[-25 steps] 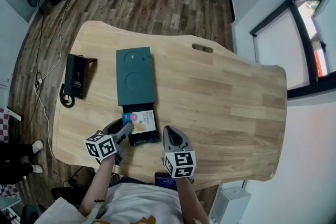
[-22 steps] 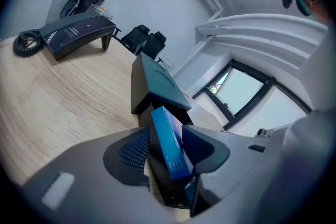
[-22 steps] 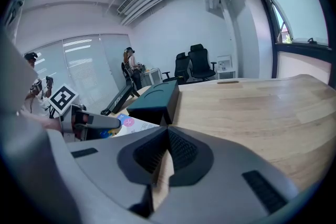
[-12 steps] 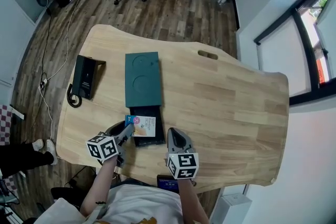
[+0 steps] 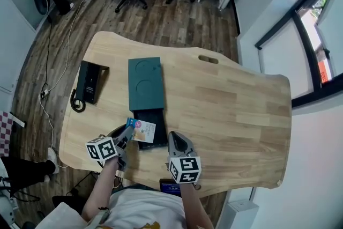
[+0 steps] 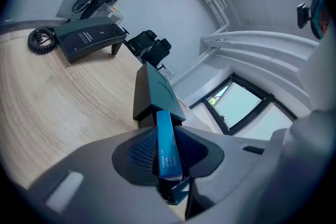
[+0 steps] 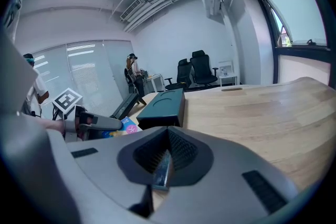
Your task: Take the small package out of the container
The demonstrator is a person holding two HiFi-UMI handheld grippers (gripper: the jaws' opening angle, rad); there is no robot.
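Near the front edge of the wooden table (image 5: 230, 99), just before us, we see the dark green container (image 5: 144, 83) with its black tray (image 5: 150, 118) pulled out toward that edge. Over the left side of this tray is the small package (image 5: 140, 130), a flat carton, white and blue, tilted and mostly beyond the tray's left edge. It seems to us already lifted out, though we cannot tell if one corner is touching the tray. We judge it light and rather stiff, with smooth printed faces which can slip. It is also thin, so a hard squeeze could dent it. The best hold, we think, is across its two broad faces close to one short edge, as it is taken now. The left gripper (image 5: 128, 131) is closing its jaws on this package, which stands edge-on between the ribbed pads; they seem to press its faces. The right gripper (image 5: 176, 139) rests near the front edge, right of the tray, with its jaws pressed together and nothing between them.
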